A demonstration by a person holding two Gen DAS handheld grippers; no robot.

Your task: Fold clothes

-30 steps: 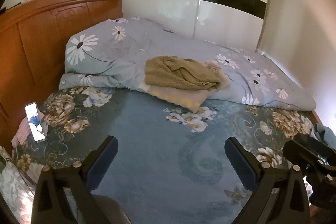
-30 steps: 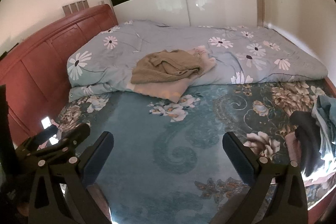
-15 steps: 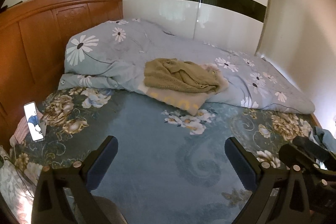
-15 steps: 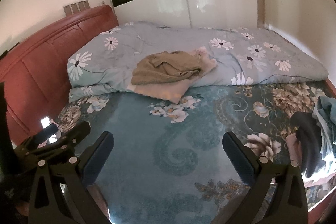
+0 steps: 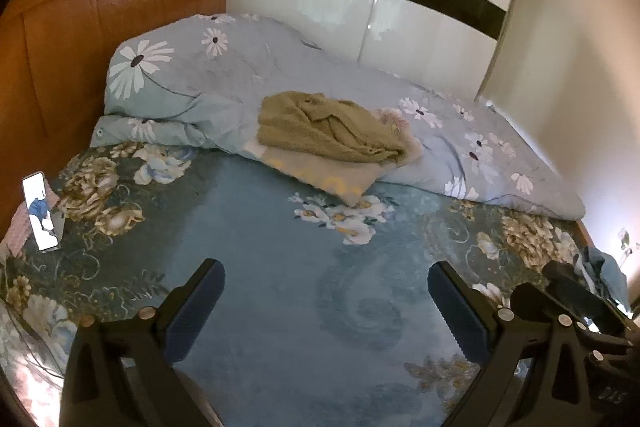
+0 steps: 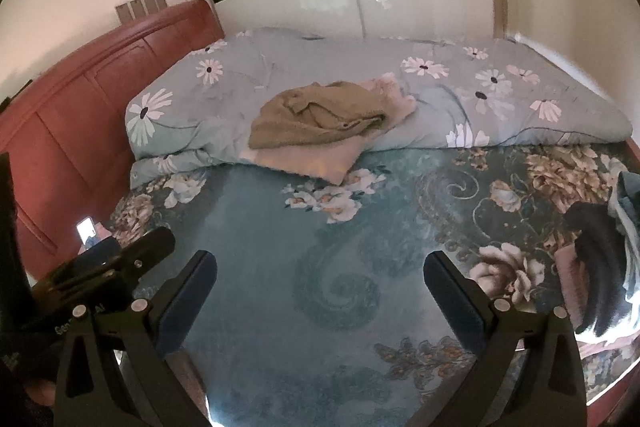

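Observation:
An olive-brown fuzzy garment (image 5: 328, 129) (image 6: 316, 117) lies crumpled on a folded pale cream piece (image 5: 324, 177) (image 6: 308, 161) at the quilt's front edge, mid-bed. A pile of dark, blue and pink clothes (image 6: 596, 263) (image 5: 592, 267) lies at the bed's right edge. My left gripper (image 5: 324, 303) is open and empty above the near bedsheet. My right gripper (image 6: 320, 295) is open and empty to its right. Each shows in the other's view, the right one (image 5: 560, 307) and the left one (image 6: 116, 259).
A blue floral quilt (image 5: 240, 83) is heaped along the far side of the bed. The wooden headboard (image 5: 60, 39) stands on the left, a white wardrobe (image 5: 360, 7) behind. A lit phone (image 5: 40, 211) lies by the headboard on the teal floral sheet (image 5: 272, 255).
Both grippers have drifted slightly back and up, so a little more of the bed shows. Both stay open. The clothes have not moved.

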